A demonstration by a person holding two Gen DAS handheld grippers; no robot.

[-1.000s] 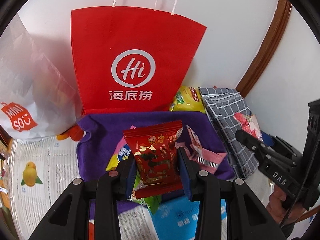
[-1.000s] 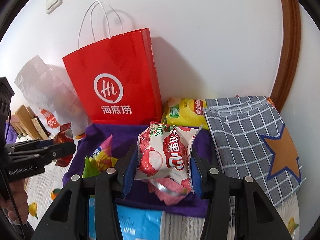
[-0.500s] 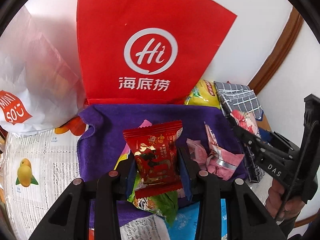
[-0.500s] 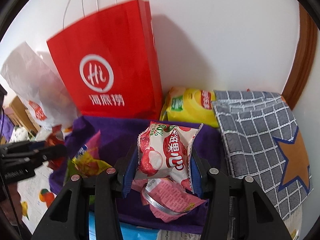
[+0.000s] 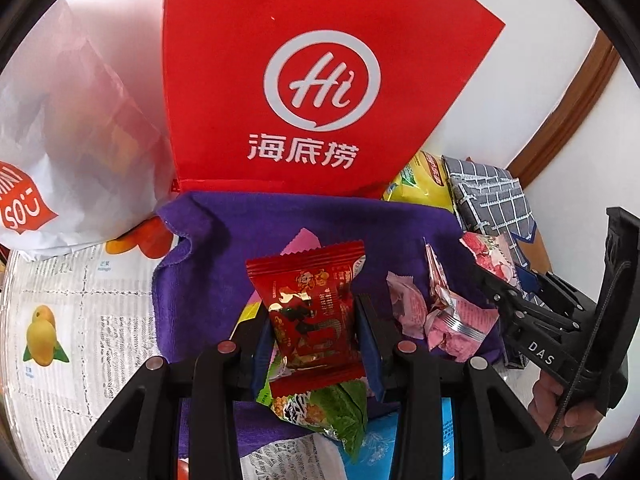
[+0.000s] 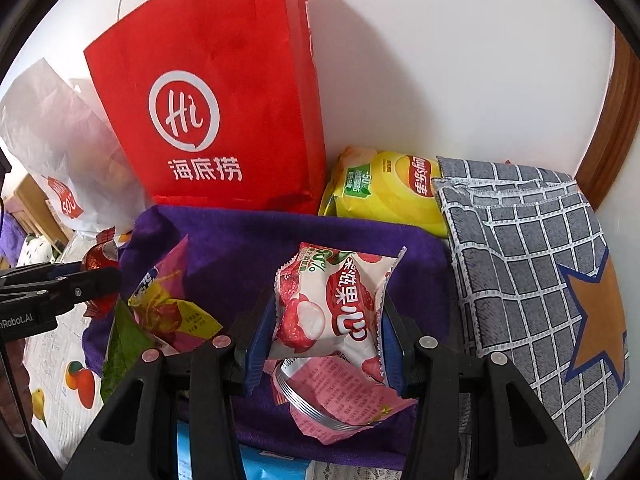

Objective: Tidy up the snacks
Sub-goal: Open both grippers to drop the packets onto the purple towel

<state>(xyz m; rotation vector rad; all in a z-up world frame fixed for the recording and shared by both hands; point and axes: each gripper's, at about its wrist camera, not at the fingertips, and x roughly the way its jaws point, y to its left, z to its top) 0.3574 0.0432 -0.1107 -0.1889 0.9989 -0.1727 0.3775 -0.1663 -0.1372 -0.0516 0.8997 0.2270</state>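
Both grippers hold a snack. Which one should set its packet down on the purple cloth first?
Probably left. Its red packet hangs over bare purple cloth; the right's lychee packet sits directly above a pink wrapper.

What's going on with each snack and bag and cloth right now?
Red snack packet: upright, pinched in the left gripper.
Lychee snack packet: upright, pinched in the right gripper.
Pink wrapper: crumpled, lying on the purple cloth.
Red paper bag: standing against the wall.
Yellow chip bag: sealed, lying down.
Grey checked cloth: folded flat.
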